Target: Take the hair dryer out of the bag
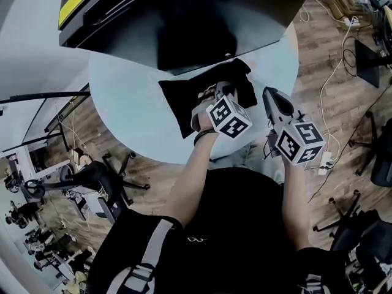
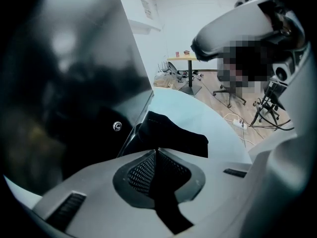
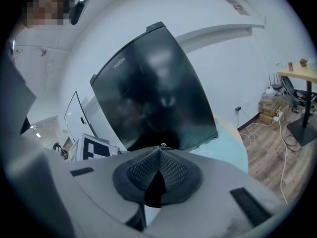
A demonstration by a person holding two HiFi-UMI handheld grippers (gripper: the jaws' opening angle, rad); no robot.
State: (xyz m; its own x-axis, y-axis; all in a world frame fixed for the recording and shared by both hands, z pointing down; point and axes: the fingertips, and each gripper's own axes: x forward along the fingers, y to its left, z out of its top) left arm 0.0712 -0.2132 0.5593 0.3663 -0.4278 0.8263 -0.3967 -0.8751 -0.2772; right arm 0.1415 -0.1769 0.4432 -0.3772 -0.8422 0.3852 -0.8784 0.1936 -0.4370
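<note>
A black cloth bag [image 1: 184,100] lies crumpled on the round pale table [image 1: 122,90], just in front of a monitor. My left gripper [image 1: 214,92] points steeply down into its near right part. In the left gripper view the pads meet at the tips [image 2: 157,151], and a fold of the black bag [image 2: 173,135] comes out from between them, so it is shut on the fabric. No hair dryer shows in any view. My right gripper [image 1: 268,92] hangs over the table's right edge, apart from the bag. Its jaws [image 3: 159,148] are shut with nothing between them.
A large black monitor [image 1: 184,17] stands at the back of the table, close behind the bag, and fills much of the right gripper view [image 3: 148,93]. Office chairs [image 1: 92,176], cables and a power strip [image 1: 324,161] lie on the wooden floor around the table.
</note>
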